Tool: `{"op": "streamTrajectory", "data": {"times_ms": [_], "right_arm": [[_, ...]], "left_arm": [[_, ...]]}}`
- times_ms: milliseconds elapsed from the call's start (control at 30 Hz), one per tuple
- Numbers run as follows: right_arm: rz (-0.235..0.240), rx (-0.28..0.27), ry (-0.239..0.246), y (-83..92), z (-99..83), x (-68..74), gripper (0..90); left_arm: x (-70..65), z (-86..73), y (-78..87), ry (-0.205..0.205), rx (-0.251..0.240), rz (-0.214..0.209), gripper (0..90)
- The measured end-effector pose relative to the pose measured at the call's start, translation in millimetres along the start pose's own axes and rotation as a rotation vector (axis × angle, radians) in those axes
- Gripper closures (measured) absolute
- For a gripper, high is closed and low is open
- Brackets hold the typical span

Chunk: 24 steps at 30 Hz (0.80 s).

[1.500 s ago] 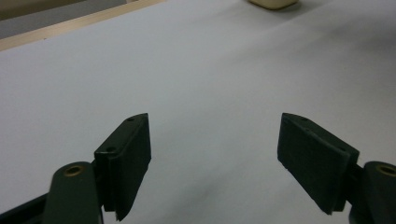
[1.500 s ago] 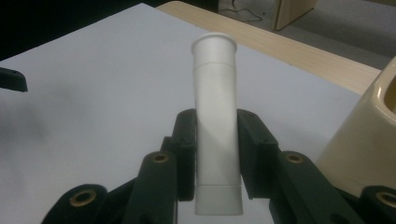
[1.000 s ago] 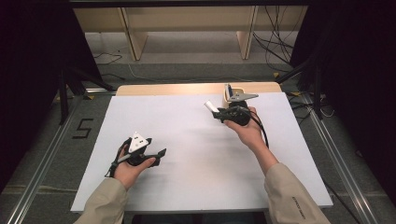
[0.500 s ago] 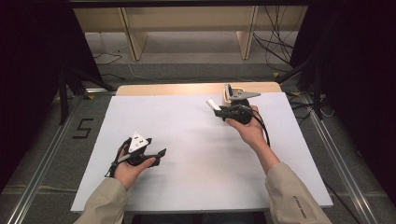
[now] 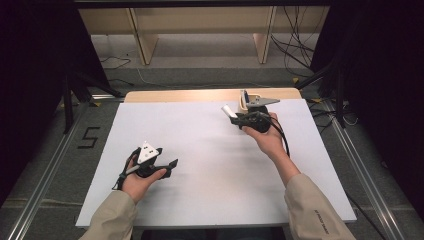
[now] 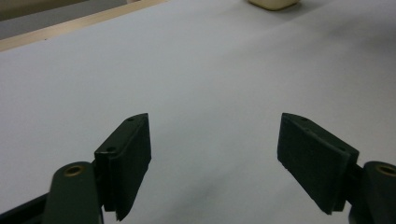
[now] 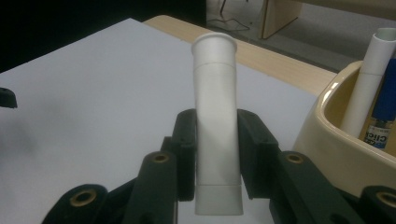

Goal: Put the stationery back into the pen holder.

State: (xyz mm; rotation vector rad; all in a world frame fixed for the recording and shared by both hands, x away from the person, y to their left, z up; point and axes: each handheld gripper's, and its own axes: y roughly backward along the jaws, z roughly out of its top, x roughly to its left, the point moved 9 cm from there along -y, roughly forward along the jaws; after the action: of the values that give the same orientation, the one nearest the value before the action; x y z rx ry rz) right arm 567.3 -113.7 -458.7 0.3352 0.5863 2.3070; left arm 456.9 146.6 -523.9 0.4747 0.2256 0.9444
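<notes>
My right gripper (image 7: 215, 140) is shut on a white tube-shaped marker (image 7: 215, 116), whose flared end points up and away in the right gripper view. In the high view that right gripper (image 5: 239, 116) hovers over the table's far right, with the white marker (image 5: 228, 110) sticking out to the left. Just beside it stands a beige holder cup (image 7: 345, 140) with another white marker (image 7: 369, 74) and a blue pen (image 7: 385, 107) inside. My left gripper (image 6: 215, 154) is open over bare white table; in the high view the left gripper (image 5: 167, 166) rests near the front left.
A white sheet (image 5: 210, 165) covers the table, with a wooden strip (image 5: 200, 94) along the far edge. The beige cup (image 5: 246, 101) sits at the far right edge, partly hidden behind the gripper's grey plate. Wooden furniture legs and cables lie on the floor beyond.
</notes>
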Motion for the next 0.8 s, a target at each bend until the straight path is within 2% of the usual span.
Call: {"op": "streamTrajectory", "data": {"times_ms": [800], "right_arm": [[-0.033,-0.025,-0.009,7.9,5.7,-9.3,70.5]], "left_arm": [[0.2,0.0,-0.1,0.001,0.0,0.001,25.9]]}}
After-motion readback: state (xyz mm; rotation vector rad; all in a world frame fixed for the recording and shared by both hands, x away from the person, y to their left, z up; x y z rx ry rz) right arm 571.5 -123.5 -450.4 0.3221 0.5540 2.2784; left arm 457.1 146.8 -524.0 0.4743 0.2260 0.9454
